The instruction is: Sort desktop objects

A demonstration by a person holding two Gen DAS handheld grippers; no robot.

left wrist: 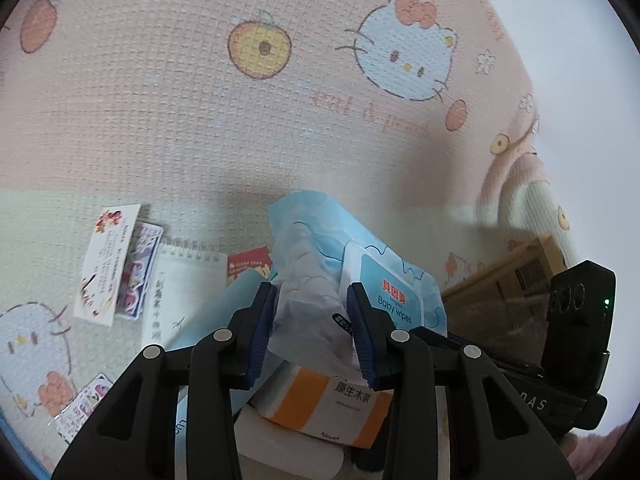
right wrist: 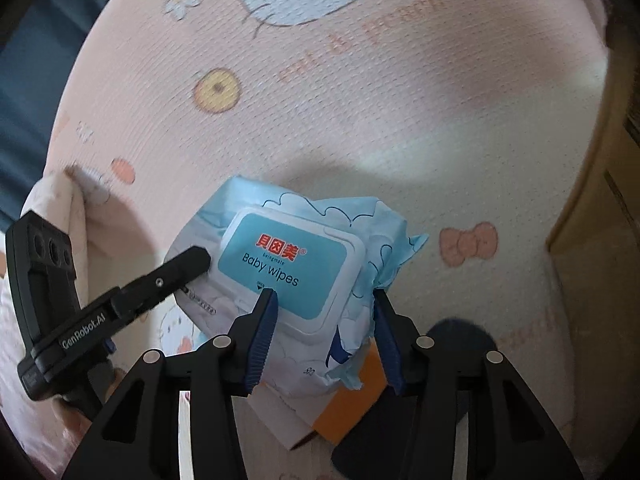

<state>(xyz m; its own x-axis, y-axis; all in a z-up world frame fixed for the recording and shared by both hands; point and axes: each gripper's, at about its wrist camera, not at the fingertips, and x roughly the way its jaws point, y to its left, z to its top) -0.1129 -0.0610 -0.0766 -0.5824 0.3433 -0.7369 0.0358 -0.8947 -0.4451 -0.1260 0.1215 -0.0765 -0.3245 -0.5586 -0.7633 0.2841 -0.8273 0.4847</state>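
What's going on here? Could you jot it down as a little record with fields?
Held item: baby wipes pack, light blue, lid shut
Left gripper: clamped on one end of the pack
Right gripper: fingers around the other end
Beneath: orange-and-white tissue pack
Surface: pink cartoon-cat cloth
Nearby: spiral notepad, cards, cardboard box
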